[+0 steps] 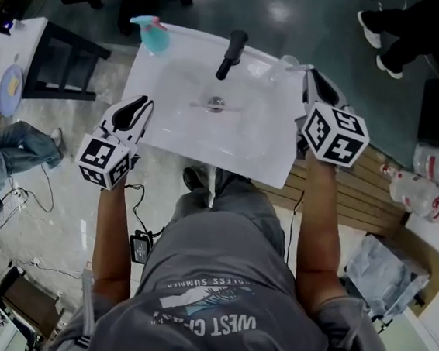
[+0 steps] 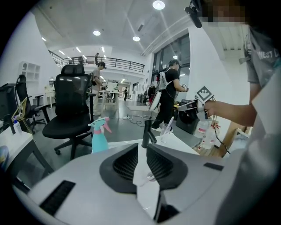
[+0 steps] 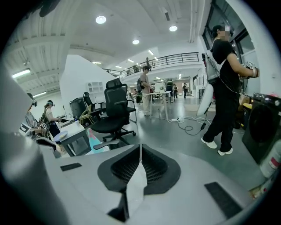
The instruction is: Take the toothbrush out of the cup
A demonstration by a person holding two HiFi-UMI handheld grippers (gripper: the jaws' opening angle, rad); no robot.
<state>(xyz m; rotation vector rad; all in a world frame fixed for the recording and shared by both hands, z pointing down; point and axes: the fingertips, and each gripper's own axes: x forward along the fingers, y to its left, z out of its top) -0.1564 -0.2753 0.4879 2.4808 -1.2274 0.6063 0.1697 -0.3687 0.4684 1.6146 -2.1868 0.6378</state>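
A clear cup (image 1: 287, 63) stands at the back right corner of the white sink counter (image 1: 247, 139), with a white toothbrush (image 1: 301, 67) leaning out of it. The left gripper view shows the same cup (image 2: 165, 129) and the toothbrush (image 2: 170, 123) inside it. My right gripper (image 1: 313, 77) hovers just right of the cup. Its jaws (image 3: 140, 151) are open by only a thin slit, with nothing between them. My left gripper (image 1: 141, 108) is at the counter's left edge, and its jaws (image 2: 141, 149) stand apart and empty.
A black faucet (image 1: 232, 53) rises at the back centre above the drain (image 1: 216, 103). A teal spray bottle (image 1: 154, 34) stands at the back left. Plastic bottles (image 1: 429, 181) lie on wooden slats to the right. A black office chair (image 2: 72, 114) and several people are beyond.
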